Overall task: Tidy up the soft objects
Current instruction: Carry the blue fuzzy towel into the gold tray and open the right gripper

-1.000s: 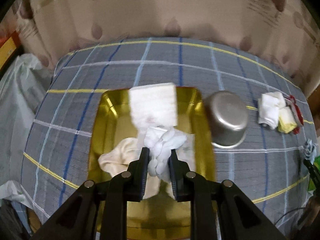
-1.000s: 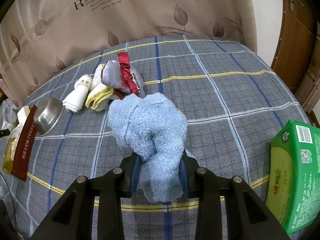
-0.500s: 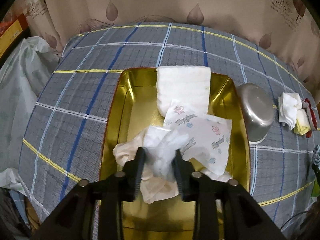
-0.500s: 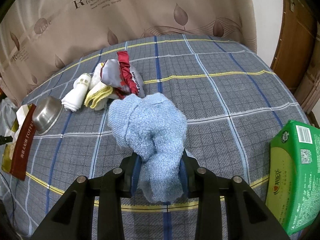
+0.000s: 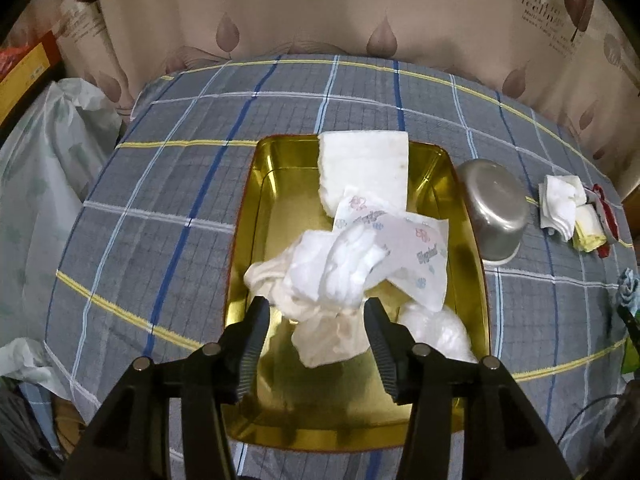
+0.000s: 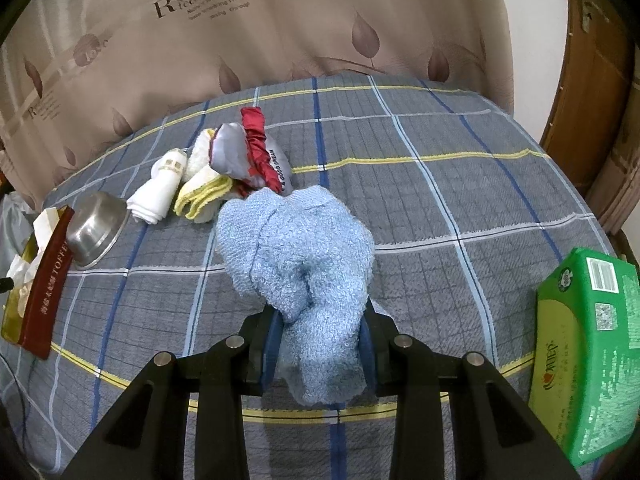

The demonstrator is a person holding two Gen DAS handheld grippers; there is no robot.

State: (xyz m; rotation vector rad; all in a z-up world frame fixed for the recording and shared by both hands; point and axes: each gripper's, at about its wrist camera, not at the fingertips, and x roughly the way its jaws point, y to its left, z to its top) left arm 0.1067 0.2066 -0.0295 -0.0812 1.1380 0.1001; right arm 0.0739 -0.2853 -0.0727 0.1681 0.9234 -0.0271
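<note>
Two grippers noted: my left gripper (image 5: pixel 316 312), fingers wide, hangs over white cloths (image 5: pixel 332 276) lying in the gold tray (image 5: pixel 244 216); my right gripper (image 6: pixel 320 340) clamps the blue towel (image 6: pixel 296 248), which should travel toward nine o'clock without dragging.

Crumpled white cloths (image 5: pixel 332 276) heaped in gold tin (image 5: pixel 256 208), under a folded white pad (image 5: pixel 366 168). Fluffy blue towel (image 6: pixel 304 256) bunched, hanging, seemingly off the bed.
</note>
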